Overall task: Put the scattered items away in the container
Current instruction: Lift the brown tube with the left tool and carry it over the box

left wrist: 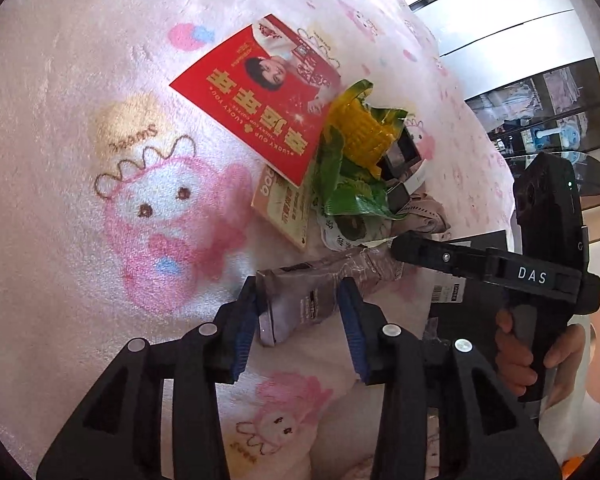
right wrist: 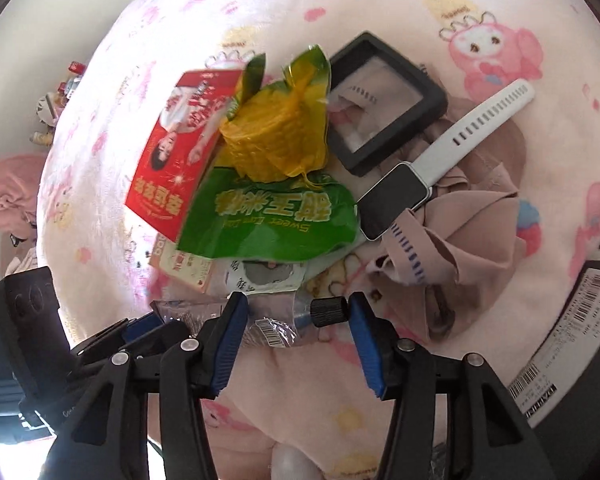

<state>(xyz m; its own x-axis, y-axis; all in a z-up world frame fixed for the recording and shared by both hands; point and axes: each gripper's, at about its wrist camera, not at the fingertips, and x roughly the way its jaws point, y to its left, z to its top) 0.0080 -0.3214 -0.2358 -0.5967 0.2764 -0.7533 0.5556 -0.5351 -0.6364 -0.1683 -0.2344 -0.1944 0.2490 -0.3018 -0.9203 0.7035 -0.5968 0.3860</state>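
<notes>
A plastic-wrapped grey tube (left wrist: 300, 300) lies on the pink blanket, its flat end between the open jaws of my left gripper (left wrist: 302, 308). Its black cap end (right wrist: 328, 311) lies between the open jaws of my right gripper (right wrist: 298, 320), which also shows in the left wrist view (left wrist: 396, 250). Behind lies a pile: a red packet (left wrist: 256, 96), a green sweet-corn bag (right wrist: 272, 216), a white smartwatch (right wrist: 396, 196), a black square box (right wrist: 384, 104), a beige cloth (right wrist: 472, 232). A dark container with barcode labels (right wrist: 572, 344) stands at the right.
A cream carton (left wrist: 284, 212) and a face-mask sachet (right wrist: 268, 276) lie under the corn bag. The pink cartoon blanket (left wrist: 100, 208) covers the whole surface. Shelves and a glass table (left wrist: 556, 160) stand beyond the bed's far edge.
</notes>
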